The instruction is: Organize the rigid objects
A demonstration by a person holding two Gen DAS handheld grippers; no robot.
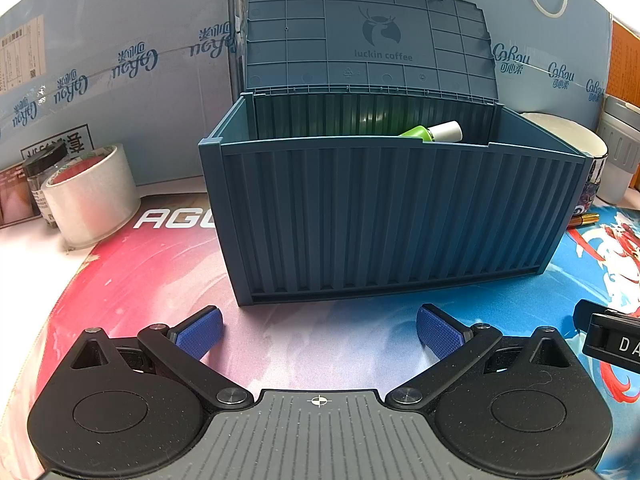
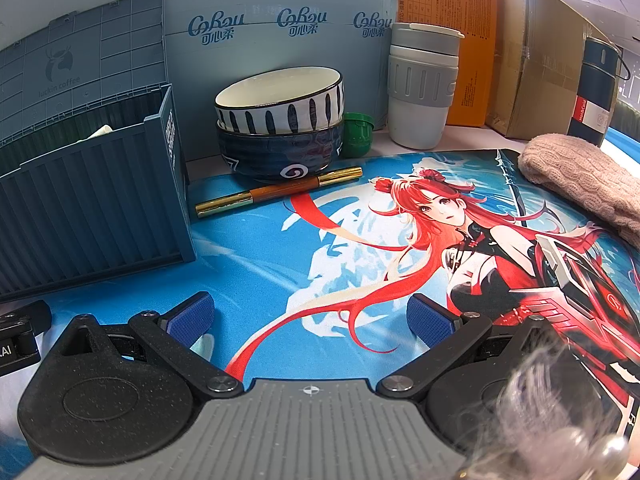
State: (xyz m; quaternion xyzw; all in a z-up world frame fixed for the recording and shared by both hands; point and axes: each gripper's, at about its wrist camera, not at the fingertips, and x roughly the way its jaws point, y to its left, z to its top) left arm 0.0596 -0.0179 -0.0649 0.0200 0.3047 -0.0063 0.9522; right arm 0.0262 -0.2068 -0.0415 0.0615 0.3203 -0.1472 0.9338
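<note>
A blue container-shaped storage box (image 1: 384, 216) stands on the printed mat with its lid (image 1: 368, 36) swung up against the wall. A green and white tube (image 1: 434, 133) pokes up inside it. My left gripper (image 1: 318, 332) sits open just in front of the box, nothing between its fingers. In the right wrist view the same box (image 2: 92, 208) is at the left, and a gold and brown pen (image 2: 278, 192) lies on the mat beside it. My right gripper (image 2: 310, 320) hovers open over the mat, well short of the pen, holding nothing.
Two stacked bowls (image 2: 280, 120), a green cap (image 2: 357, 134) and a grey tumbler (image 2: 420, 88) stand at the back. A knitted pink cloth (image 2: 588, 180) and a dark flask (image 2: 596, 92) are at right. A tape roll (image 1: 90, 196) and small jar (image 1: 38, 176) sit left of the box.
</note>
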